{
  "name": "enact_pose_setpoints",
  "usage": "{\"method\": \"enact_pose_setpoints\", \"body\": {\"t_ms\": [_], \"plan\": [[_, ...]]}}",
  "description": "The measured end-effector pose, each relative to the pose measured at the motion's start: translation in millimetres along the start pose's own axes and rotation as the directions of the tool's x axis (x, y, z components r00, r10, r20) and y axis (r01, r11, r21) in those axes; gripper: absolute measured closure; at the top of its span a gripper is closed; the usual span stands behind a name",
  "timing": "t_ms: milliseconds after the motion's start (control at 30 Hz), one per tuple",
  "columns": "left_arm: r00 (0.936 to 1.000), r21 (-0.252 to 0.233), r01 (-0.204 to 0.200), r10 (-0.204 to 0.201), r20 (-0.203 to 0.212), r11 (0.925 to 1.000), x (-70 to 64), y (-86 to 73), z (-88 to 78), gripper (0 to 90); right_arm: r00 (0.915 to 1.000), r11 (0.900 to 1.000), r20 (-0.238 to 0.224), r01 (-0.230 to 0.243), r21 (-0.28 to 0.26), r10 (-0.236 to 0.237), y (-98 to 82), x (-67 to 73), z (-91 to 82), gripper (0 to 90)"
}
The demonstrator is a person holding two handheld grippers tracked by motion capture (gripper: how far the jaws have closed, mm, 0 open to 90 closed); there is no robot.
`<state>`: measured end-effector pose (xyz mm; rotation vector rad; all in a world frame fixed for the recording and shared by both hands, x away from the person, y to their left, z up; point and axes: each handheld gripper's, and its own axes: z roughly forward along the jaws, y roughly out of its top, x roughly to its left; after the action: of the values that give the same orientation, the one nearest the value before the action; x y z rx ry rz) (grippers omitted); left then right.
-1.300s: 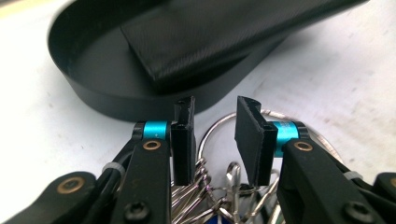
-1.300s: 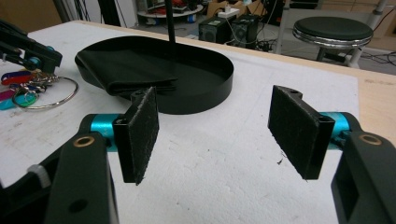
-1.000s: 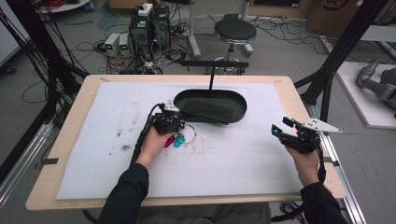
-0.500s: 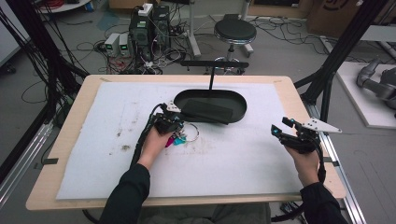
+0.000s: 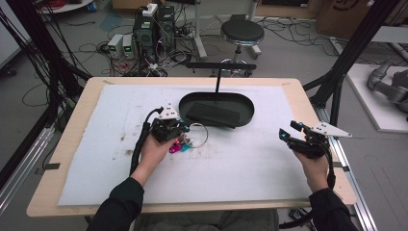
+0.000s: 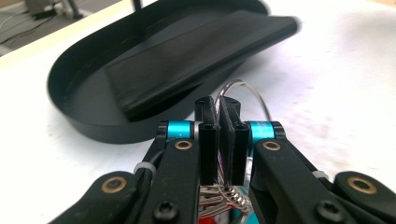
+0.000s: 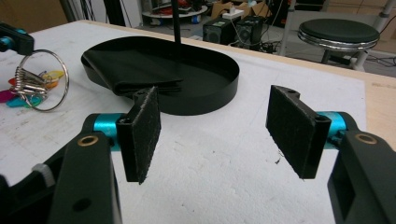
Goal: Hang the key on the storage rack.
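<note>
Left hand-held gripper (image 5: 180, 129) sits a little left of the bench's middle, its jaws pressed together on a big wire key ring (image 6: 243, 91); in the left gripper view the loop rises from between the pads, and coils of smaller rings bunch below them. The jaws have just been closing, with the ring between them. Bright pink, teal and yellow tags (image 5: 179, 146) hang from the ring, just beside the hand, low over the white mat (image 5: 240, 163).

I'd judge the bunch light and loose: the wire is stiff and thin, so it can slip or swivel in a flat-pad pinch, and the tags will swing and drag behind. Holding the large loop itself, as now, looks the better grip; the small coils would shift.

Right hand-held gripper (image 5: 290, 133) hovers near the bench's right edge, jaws spread wide with nothing between them, as the right gripper view makes plain.

Beyond the ring, toward the far edge, lies a black oval tray (image 5: 188, 100) with a dark folded thing (image 5: 211, 113) inside and a thin black post (image 5: 217, 79) rising behind it. The tray's near wall stands just past the ring, so anything going in must clear that rim.

Open mat stretches between the two hands and along the near edge, with plenty of room to move. The left edge is well apart from the work.
</note>
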<state>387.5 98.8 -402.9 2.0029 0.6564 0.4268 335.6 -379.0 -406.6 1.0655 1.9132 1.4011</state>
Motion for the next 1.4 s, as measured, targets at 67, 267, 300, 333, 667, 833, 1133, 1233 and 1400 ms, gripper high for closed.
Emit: {"method": "enact_pose_setpoints", "body": {"t_ms": [67,267,300,333,667,833,1133,1233,1400], "plan": [[1.0,-0.011,0.0,0.0,0.005,0.9999,-2.5,-1.0,-2.0,86.2,1.0,1.0,0.001,0.002,-0.002,-0.002,0.0,0.3,0.2,36.4],[0.9983,-0.051,-0.001,0.004,0.058,0.9987,-10.8,-6.6,-10.0,85.9,1.0,1.0,-0.003,0.002,-0.001,-0.002,0.2,0.8,0.7,36.4],[0.9979,-0.05,-0.002,0.005,0.064,0.9987,-11.5,-7.3,-10.0,85.6,1.0,1.0,-0.004,0.004,-0.001,-0.004,0.4,1.2,1.0,36.4],[0.9967,-0.04,0.001,0.002,0.081,0.9992,-12.2,-9.6,-9.3,85.3,1.0,1.0,-0.005,0.005,-0.002,-0.005,0.4,1.2,1.0,36.3],[0.9946,0.033,-0.043,0.04,0.095,0.9985,-16.7,-12.2,0.4,85.2,1.0,1.0,-0.005,0.002,-0.001,-0.002,0.4,0.5,1.0,36.4],[0.9942,0.028,-0.038,0.035,0.102,0.9989,-17.2,-11.7,-1.5,86.1,1.0,1.0,-0.007,-0.002,0.0,0.002,0.3,0.0,1.0,36.4],[0.9947,-0.07,-0.056,0.062,0.083,0.996,-21.0,-1.4,-22.3,86.2,1.0,1.0,-0.008,0.001,0.0,-0.001,0.4,0.1,1.3,36.4],[0.9945,-0.104,-0.061,0.07,0.078,0.9927,-21.9,3.2,-29.6,86.2,1.0,1.0,-0.009,0.002,0.0,-0.002,0.4,0.0,1.5,36.4],[0.9937,-0.186,-0.057,0.074,0.084,0.9809,-22.3,8.8,-41.2,86.2,1.0,1.0,-0.009,0.0,-0.001,0.0,0.5,0.4,1.4,36.5]]}}
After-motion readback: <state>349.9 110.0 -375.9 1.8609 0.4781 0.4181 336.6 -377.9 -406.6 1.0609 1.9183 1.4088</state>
